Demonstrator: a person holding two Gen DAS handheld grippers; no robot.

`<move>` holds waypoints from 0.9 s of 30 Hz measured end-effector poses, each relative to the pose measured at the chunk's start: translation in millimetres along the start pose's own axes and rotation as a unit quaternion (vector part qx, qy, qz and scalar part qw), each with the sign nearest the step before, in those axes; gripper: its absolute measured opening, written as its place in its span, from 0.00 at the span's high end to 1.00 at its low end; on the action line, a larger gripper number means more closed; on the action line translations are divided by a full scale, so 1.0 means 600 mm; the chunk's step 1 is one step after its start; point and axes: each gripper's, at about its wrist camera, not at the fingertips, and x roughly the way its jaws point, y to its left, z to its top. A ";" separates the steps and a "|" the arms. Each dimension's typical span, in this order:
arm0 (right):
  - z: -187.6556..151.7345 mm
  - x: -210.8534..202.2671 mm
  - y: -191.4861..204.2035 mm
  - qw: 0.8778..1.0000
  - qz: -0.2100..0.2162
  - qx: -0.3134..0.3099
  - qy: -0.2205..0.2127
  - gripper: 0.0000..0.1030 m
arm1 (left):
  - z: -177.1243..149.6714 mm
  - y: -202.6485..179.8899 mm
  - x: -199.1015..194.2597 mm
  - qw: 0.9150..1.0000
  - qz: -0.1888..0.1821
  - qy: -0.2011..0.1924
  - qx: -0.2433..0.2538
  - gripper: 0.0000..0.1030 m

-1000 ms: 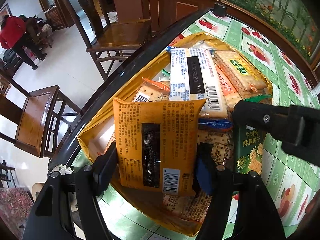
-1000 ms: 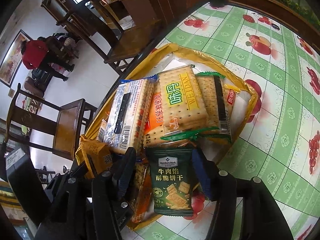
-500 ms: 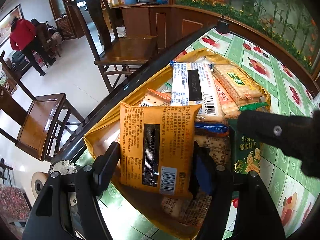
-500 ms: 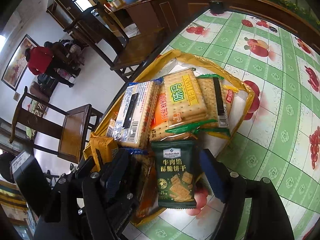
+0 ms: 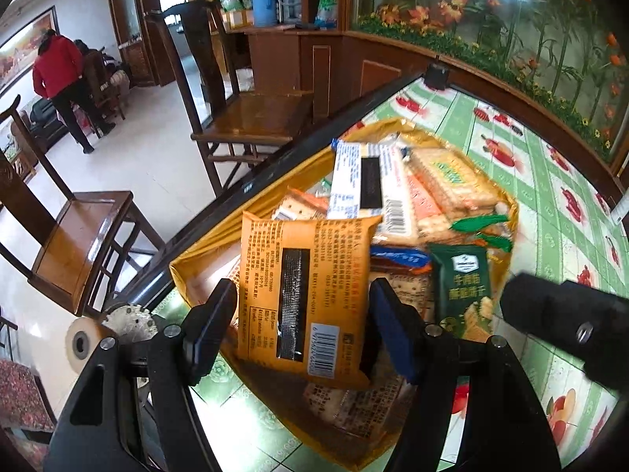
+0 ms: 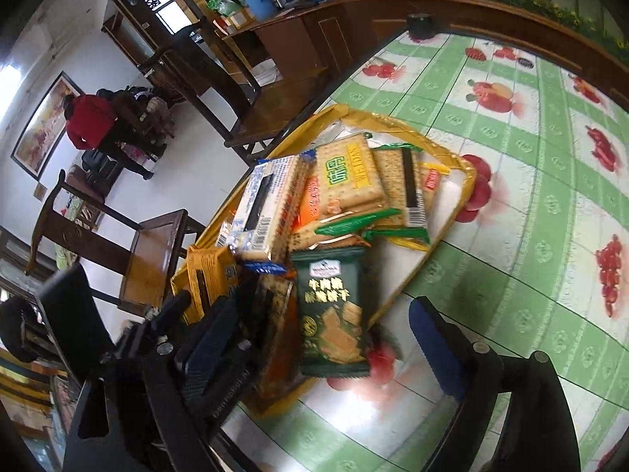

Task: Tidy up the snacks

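1. My left claw (image 5: pixel 302 314) was clamped on an orange snack packet (image 5: pixel 304 295), back side up with its barcode toward me, held above the yellow tray (image 5: pixel 204 244).
2. My right claw (image 6: pixel 314 338) was opening, its pads clear of the dark green cracker packet (image 6: pixel 332 310), which lay between them at the near edge of the tray, partly over the rim onto the table (image 6: pixel 511 236).
3. In the tray beyond it I saw a heap of cracker packs: a white and blue one (image 6: pixel 267 200) on the left, a clear "WEIDAN" pack (image 6: pixel 350 175) in the middle, and another clear pack with a black stripe (image 6: pixel 405 188) beside it on the right.
4. The tray sat near the table's dark edge, on a green checked cloth printed with red fruit.
5. Past the edge I saw two wooden chairs (image 5: pixel 251 118) on a pale floor, a wooden cabinet with a blue flask (image 5: pixel 263 2) on top, and, far off, a person in a red jacket (image 5: pixel 57 74) standing with their back to me.
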 end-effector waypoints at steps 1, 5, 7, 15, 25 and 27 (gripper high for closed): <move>-0.005 -0.006 -0.002 1.000 -0.004 -0.002 -0.005 0.11 | 0.001 -0.001 -0.007 1.000 -0.001 -0.001 0.001 0.32; -0.035 -0.032 -0.018 0.999 -0.016 -0.008 -0.028 0.11 | 0.001 -0.010 -0.034 1.000 0.000 -0.010 0.023 0.26; -0.053 -0.044 -0.031 0.999 -0.019 -0.007 -0.038 0.07 | 0.001 -0.023 -0.042 0.999 -0.006 -0.010 0.053 0.24; -0.102 -0.092 -0.084 0.997 -0.028 0.010 -0.072 0.07 | -0.013 -0.056 -0.085 0.994 -0.026 -0.046 0.097 0.19; -0.133 -0.091 -0.156 0.996 -0.046 0.043 -0.055 0.06 | -0.020 -0.071 -0.092 0.994 -0.039 -0.036 0.099 0.13; -0.139 -0.085 -0.163 0.997 -0.042 0.048 -0.048 0.06 | -0.021 -0.074 -0.090 0.993 -0.052 -0.022 0.106 0.13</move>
